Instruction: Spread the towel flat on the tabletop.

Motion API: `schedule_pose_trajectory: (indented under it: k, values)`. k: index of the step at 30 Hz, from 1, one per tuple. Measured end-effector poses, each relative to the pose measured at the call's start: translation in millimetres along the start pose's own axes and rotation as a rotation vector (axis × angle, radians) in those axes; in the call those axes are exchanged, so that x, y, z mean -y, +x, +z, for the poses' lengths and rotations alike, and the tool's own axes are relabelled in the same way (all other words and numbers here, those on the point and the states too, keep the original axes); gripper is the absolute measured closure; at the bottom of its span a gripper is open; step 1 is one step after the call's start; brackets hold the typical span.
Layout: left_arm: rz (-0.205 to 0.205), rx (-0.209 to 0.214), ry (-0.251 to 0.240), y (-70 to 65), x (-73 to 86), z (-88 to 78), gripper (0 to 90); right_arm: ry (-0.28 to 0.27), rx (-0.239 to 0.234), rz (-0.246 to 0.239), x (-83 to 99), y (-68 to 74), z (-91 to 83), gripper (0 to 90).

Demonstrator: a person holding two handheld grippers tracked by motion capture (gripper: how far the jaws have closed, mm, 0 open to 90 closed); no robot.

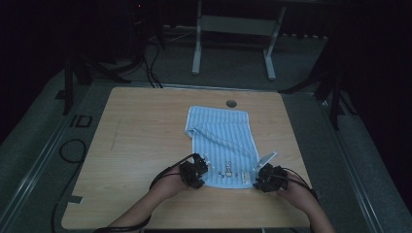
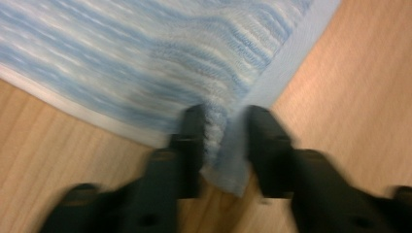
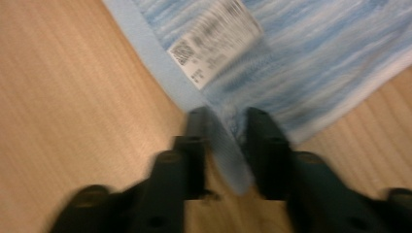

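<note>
One towel (image 1: 221,145) lies on one wooden bench (image 1: 141,141), in the centre-right of the high view. It is soft terry cloth with fine light-blue and white stripes, roughly rectangular, with a plain pale-blue hem along its edges. Its upper left part is folded over on itself in a diagonal ridge. Near its lower edge sit a small printed figure and one white care label (image 3: 214,41), a stiff rectangular tab with dark print and a square code.

Two grippers work at the towel's lower corners, each held in one hand, with two forearms entering from the bottom of the frame. The left gripper (image 1: 194,171) sits at the lower left corner; in the left gripper view its two black jaws are drawn close together, pinching the bunched corner of the cloth between them. The right gripper (image 1: 269,177) sits at the lower right corner; in the right gripper view its jaws likewise pinch the hemmed corner, just below the label.

The bench top is pale wood grain with rounded corners and one round cable hole (image 1: 231,103) near its upper edge, just above the towel.
</note>
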State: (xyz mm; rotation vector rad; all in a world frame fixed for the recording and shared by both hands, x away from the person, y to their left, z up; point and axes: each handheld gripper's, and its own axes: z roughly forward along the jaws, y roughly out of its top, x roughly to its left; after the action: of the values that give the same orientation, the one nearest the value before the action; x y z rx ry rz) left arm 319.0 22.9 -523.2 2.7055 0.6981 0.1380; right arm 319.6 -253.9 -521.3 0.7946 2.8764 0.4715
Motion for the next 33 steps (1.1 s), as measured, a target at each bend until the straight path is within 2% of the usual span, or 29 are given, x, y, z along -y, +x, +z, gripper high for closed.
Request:
schedule_pose_trajectory:
  k: [2, 5, 7, 9, 10, 12, 14, 16, 18, 19, 20, 21, 23, 24, 25, 26, 27, 28, 29, 31, 32, 33]
  values:
    - [0.005, -0.009, 0.005, -0.3, -2.2, 0.4, 81.4, 0.006, 0.012, 0.001, -2.6, -1.0, 0.7, 81.7]
    - [-0.010, -0.008, -0.009, -1.0, -1.8, -6.1, 83.1, 0.021, 0.014, -0.014, -7.3, 0.5, 0.1, 83.7]
    - [-0.014, 0.006, -0.037, -2.2, 2.0, -19.6, 83.2, 0.012, 0.022, -0.030, -7.9, 4.3, -6.5, 83.7]
    - [-0.020, 0.003, -0.070, -4.9, 8.0, -38.3, 83.1, -0.038, 0.017, -0.033, -6.7, 9.3, -21.7, 83.6]
    - [-0.012, 0.013, -0.079, -7.4, 11.3, -48.4, 83.1, -0.063, 0.026, -0.044, -5.5, 14.4, -33.3, 83.6]
    - [0.011, 0.001, -0.100, -15.5, 16.9, -65.7, 82.9, -0.104, 0.026, -0.062, -3.1, 24.2, -50.5, 83.6]
    - [0.027, 0.010, -0.121, -26.2, 24.5, -82.5, 82.7, -0.137, 0.019, -0.090, 1.0, 40.2, -70.1, 83.5]
    - [0.043, 0.034, -0.131, -37.4, 34.2, -95.2, 82.4, -0.158, 0.016, -0.124, 6.1, 56.1, -84.5, 83.4]
    - [0.054, 0.086, -0.123, -49.6, 46.9, -102.9, 81.9, -0.173, -0.010, -0.146, 12.0, 69.4, -94.0, 82.0]
    - [0.059, 0.118, -0.112, -52.8, 51.2, -103.6, 80.4, -0.179, -0.048, -0.158, 17.1, 78.1, -97.9, 79.8]
    - [0.067, 0.166, -0.090, -56.5, 56.8, -102.5, 77.7, -0.183, -0.065, -0.166, 20.0, 82.6, -98.9, 76.5]
    - [0.071, 0.187, -0.075, -59.9, 62.3, -100.4, 71.5, -0.183, -0.081, -0.172, 23.6, 88.0, -99.2, 74.1]
    - [0.071, 0.220, -0.058, -61.8, 71.2, -95.0, 62.9, -0.165, -0.077, -0.171, 28.5, 92.8, -96.8, 69.7]
    - [0.062, 0.222, -0.052, -60.4, 74.3, -91.6, 59.4, -0.163, -0.070, -0.166, 29.6, 92.5, -95.3, 66.5]
    - [0.044, 0.206, -0.044, -56.9, 76.6, -87.2, 59.2, -0.171, -0.057, -0.157, 29.9, 89.9, -93.5, 65.9]
    - [0.038, 0.199, -0.042, -54.8, 77.5, -84.5, 58.2, -0.174, -0.050, -0.124, 28.5, 84.4, -89.9, 64.2]
    - [0.038, 0.199, -0.042, -54.8, 77.5, -84.5, 54.7, -0.174, -0.050, -0.124, 28.5, 84.4, -89.9, 64.2]
    - [0.024, 0.158, -0.037, -50.5, 77.4, -78.1, 54.7, -0.174, -0.041, -0.109, 27.1, 81.2, -87.6, 62.8]
    - [0.016, 0.139, -0.031, -45.6, 75.4, -68.6, 51.8, -0.194, -0.026, -0.057, 19.7, 68.6, -75.1, 59.9]
    - [-0.006, 0.124, -0.035, -40.4, 72.4, -59.2, 50.3, -0.202, -0.039, -0.025, 12.8, 60.6, -62.2, 58.2]
    - [-0.006, 0.124, -0.035, -40.4, 72.4, -59.2, 50.3, -0.202, -0.039, -0.025, 12.8, 60.6, -62.2, 58.2]
    - [-0.009, 0.111, -0.025, -36.3, 68.6, -49.9, 48.5, -0.188, -0.019, -0.020, 5.0, 55.4, -48.1, 56.3]
